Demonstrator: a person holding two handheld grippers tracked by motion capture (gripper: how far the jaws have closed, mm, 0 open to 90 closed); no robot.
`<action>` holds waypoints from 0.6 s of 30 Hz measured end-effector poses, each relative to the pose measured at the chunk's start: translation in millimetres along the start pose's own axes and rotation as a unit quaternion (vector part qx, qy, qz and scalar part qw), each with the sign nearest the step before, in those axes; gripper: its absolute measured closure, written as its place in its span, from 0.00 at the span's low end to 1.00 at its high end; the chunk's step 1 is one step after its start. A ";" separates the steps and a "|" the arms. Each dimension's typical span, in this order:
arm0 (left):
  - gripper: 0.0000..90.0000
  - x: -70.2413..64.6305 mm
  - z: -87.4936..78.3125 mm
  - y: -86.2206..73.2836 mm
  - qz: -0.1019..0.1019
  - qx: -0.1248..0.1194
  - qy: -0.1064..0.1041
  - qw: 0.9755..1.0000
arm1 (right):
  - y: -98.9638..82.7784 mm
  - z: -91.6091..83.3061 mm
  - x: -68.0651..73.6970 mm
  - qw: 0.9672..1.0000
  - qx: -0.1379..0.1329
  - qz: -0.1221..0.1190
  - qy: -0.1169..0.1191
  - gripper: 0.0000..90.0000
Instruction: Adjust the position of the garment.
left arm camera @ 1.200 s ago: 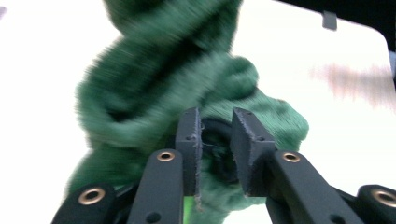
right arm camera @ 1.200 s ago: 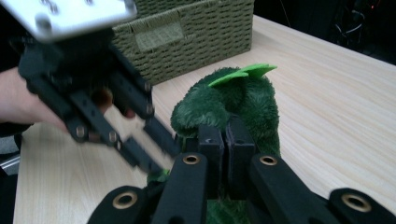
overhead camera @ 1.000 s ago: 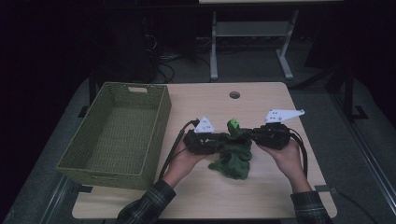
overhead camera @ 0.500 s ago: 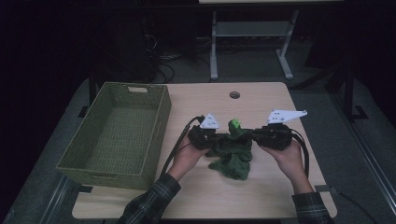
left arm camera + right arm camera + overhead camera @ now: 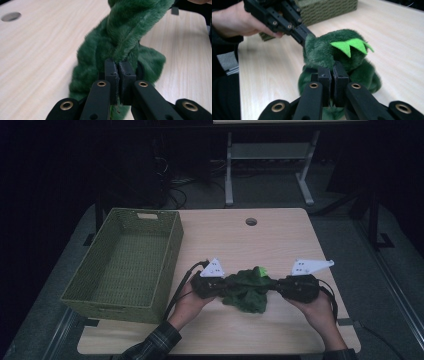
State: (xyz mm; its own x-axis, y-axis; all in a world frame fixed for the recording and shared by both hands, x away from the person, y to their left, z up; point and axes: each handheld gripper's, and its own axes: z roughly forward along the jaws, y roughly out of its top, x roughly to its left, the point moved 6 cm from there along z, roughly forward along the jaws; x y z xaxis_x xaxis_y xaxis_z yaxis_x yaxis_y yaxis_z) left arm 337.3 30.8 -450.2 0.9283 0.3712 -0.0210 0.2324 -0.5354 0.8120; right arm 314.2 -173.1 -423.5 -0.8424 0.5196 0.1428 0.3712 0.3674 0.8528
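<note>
Toy (image 5: 248, 290): dark-green plush; lime spikes

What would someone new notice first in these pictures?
A dark green plush toy on the near part of the wooden table, pinched from both sides by the left hand-held gripper and the right hand-held gripper. To its left stands an empty green woven basket.

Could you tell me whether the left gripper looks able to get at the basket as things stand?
Probably yes: the basket stands open just beside the left gripper, nothing between them. But that gripper is shut on the green toy, as is the right gripper.
</note>
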 end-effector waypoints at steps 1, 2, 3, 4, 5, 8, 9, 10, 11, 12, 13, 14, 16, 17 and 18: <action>0.96 -2.0 1.0 -2.8 0.002 0.006 -0.001 1.000 | -4.7 0.6 2.5 1.000 0.005 0.003 0.002 0.97; 0.96 -4.2 1.9 -5.6 0.002 0.010 -0.004 1.000 | -9.0 1.2 4.5 1.000 0.009 0.003 0.001 0.97; 0.96 -6.1 3.2 -9.0 0.004 0.016 -0.009 1.000 | -13.3 1.9 6.5 1.000 0.013 0.003 0.003 0.97; 0.96 -7.3 4.0 -11.2 0.004 0.020 -0.009 1.000 | -18.1 3.0 9.0 1.000 0.017 0.004 0.007 0.97; 0.96 -8.4 5.4 -13.9 0.005 0.024 -0.012 1.000 | -20.5 4.0 10.3 1.000 0.019 0.005 0.007 0.97; 0.96 -10.9 10.1 -21.6 0.003 0.036 -0.018 0.999 | -30.4 8.2 15.8 0.999 0.034 0.003 0.013 0.96; 0.96 -11.2 11.4 -23.4 0.003 0.039 -0.020 0.999 | -33.6 9.9 17.2 0.999 0.039 0.001 0.014 0.96; 0.96 -12.0 12.8 -25.1 0.001 0.044 -0.024 0.999 | -37.0 11.2 18.9 0.999 0.045 -0.002 0.015 0.96; 0.96 -13.3 14.4 -26.4 -0.004 0.043 -0.027 0.999 | -40.3 12.6 20.6 0.999 0.048 0.000 0.015 0.96; 0.96 -14.2 16.0 -27.7 -0.005 0.045 -0.029 0.999 | -43.8 14.4 21.4 0.998 0.053 0.000 0.018 0.95; 0.96 -14.2 17.4 -29.3 -0.002 0.050 -0.029 0.998 | -47.2 16.3 22.6 0.998 0.060 0.002 0.019 0.95; 0.96 -14.0 19.0 -31.0 0.000 0.053 -0.028 0.998 | -50.3 18.4 23.3 0.998 0.065 -0.002 0.020 0.95; 0.96 -12.8 20.5 -32.4 -0.005 0.054 -0.030 0.998 | -56.2 22.6 24.6 0.997 0.079 -0.002 0.020 0.94; 0.96 -12.1 20.7 -32.9 -0.008 0.055 -0.031 0.998 | -59.1 24.6 24.8 0.996 0.086 -0.003 0.018 0.93; 0.97 -11.5 20.9 -33.0 -0.007 0.055 -0.031 0.998 | -62.4 26.9 25.4 0.995 0.097 -0.004 0.015 0.92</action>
State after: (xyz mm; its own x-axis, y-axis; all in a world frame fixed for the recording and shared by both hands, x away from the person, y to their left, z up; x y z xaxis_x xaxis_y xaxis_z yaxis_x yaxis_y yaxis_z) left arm 325.0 28.3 -489.0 0.9399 0.3341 -0.0701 0.2727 -0.6116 0.7427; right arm 280.2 -162.0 -486.6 -0.8558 0.4936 0.1548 0.4307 0.5141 0.7418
